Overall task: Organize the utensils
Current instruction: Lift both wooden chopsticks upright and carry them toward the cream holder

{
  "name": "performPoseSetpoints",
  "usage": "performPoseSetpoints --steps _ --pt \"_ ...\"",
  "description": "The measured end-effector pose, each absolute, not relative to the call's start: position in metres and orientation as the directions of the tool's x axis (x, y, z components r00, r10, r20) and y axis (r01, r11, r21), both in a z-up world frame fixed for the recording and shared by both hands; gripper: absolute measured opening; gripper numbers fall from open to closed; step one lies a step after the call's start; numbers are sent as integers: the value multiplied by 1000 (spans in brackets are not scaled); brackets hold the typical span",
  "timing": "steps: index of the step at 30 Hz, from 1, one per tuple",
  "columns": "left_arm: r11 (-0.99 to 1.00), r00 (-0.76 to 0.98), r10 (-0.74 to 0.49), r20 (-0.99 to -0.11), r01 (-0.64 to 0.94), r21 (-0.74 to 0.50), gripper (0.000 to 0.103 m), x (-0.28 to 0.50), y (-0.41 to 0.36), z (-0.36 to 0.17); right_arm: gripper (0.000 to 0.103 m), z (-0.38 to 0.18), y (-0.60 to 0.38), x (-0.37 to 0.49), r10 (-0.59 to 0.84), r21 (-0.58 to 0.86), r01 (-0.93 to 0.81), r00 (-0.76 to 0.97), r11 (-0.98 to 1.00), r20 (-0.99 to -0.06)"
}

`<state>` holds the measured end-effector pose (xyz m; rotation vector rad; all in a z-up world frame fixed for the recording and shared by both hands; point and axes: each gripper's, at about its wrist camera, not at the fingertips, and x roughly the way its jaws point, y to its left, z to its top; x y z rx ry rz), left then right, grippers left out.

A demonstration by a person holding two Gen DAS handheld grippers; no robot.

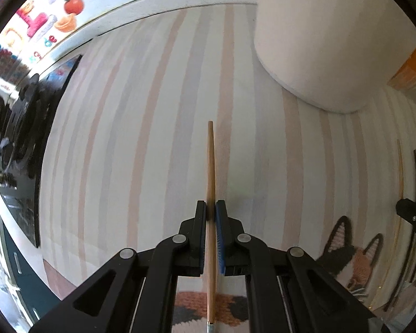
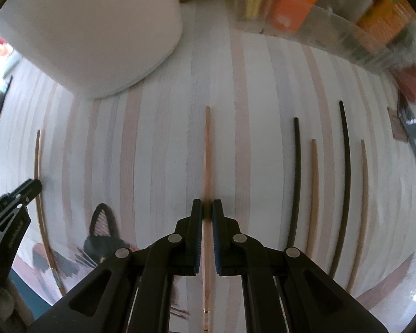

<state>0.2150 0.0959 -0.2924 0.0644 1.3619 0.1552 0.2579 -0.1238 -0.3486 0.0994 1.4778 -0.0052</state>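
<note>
Over on the left, the left gripper (image 1: 211,211) is clamping a wooden chopstick (image 1: 210,166), jaws pinched tight on its shaft, the stick pointing forward above the striped mat (image 1: 124,138). A big white container (image 1: 319,41) is sitting just ahead to its right. Moving across, the right gripper (image 2: 207,211) is squeezing a second wooden chopstick (image 2: 207,152) the same way. Further right, two black chopsticks (image 2: 296,177) and two pale wooden ones (image 2: 313,188) are lying side by side on the mat.
</note>
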Motion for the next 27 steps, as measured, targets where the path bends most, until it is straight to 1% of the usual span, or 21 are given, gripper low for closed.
performPoseSetpoints --steps 3,7,10,13,17,23,27 --pt "988 224 129 -966 -107 107 4 207 104 -281 7 -338 -135 251 104 116 80 134 990 -986" --pt "988 247 105 -963 -140 72 4 198 110 -263 7 -314 -142 244 138 150 52 198 987 -970" --pt "985 316 115 -942 -161 66 4 190 111 -239 7 -294 -145 240 155 165 21 244 986 -957" --pt "982 394 140 -909 -174 76 4 186 110 -210 7 -271 -148 237 180 188 2 285 982 -941" --pt "979 465 141 -874 -198 52 4 184 116 -174 7 -239 -152 246 193 199 -19 343 980 -919" --pt "979 591 121 -798 -205 -4 4 191 115 -112 7 -182 -149 251 218 210 -68 460 975 -861" --pt "982 675 77 -734 -177 -60 4 201 111 -58 7 -137 -147 260 238 221 -97 535 970 -811"
